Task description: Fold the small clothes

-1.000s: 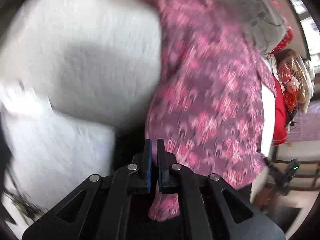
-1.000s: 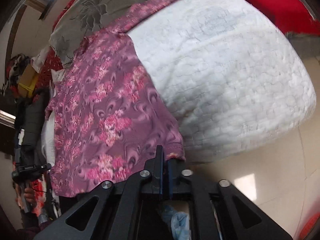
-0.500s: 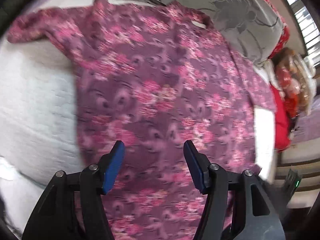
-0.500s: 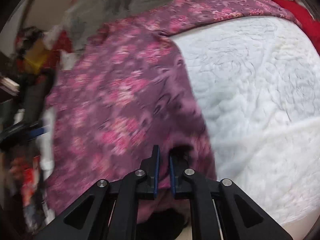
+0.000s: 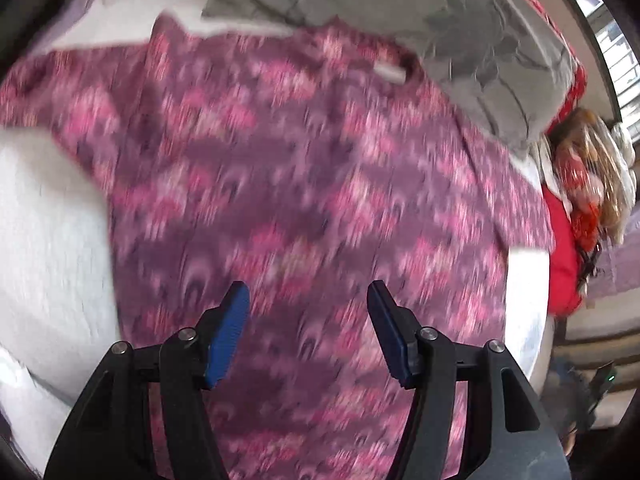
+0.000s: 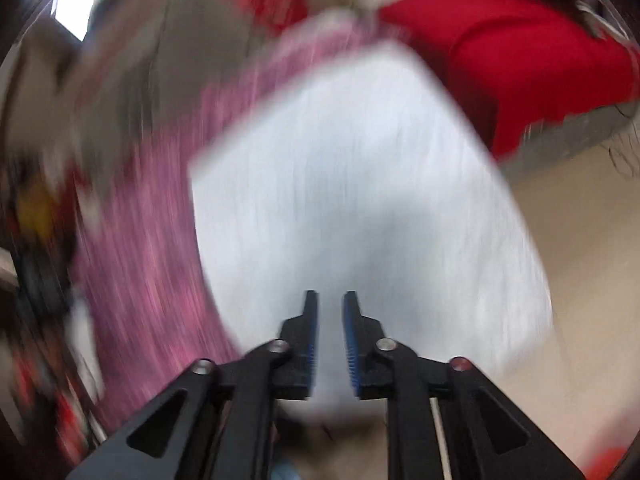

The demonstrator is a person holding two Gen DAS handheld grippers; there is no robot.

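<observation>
Left wrist view, and the purple-and-pink floral patterned shirt [image 5: 304,184] now lies spread flat across the white quilted mattress [image 5: 44,240], collar end up by the grey floral-print blanket [image 5: 440,28], one sleeve stretched toward the far left! A second ago the left tool [image 5: 308,332] was clenched on the shirt's edge; now its blue pads stand wide apart above the fabric, gripping nothing. Over on the right wrist view, heavy blur, but the right tool [image 6: 331,336] has let go too: half a second back it was pinched on the hem, now its blue-lined fingers show a narrow gap with only bare mattress [image 6: 360,200] behind them, and the shirt [image 6: 152,240] sits off to the left, apart from it. A red cloth [image 6: 520,64] lies beyond. So the laying-out looks done, and that matters: a flat garment is ready for its first fold, probably a sleeve or side brought inward, though wrinkles can't be judged through this blur
</observation>
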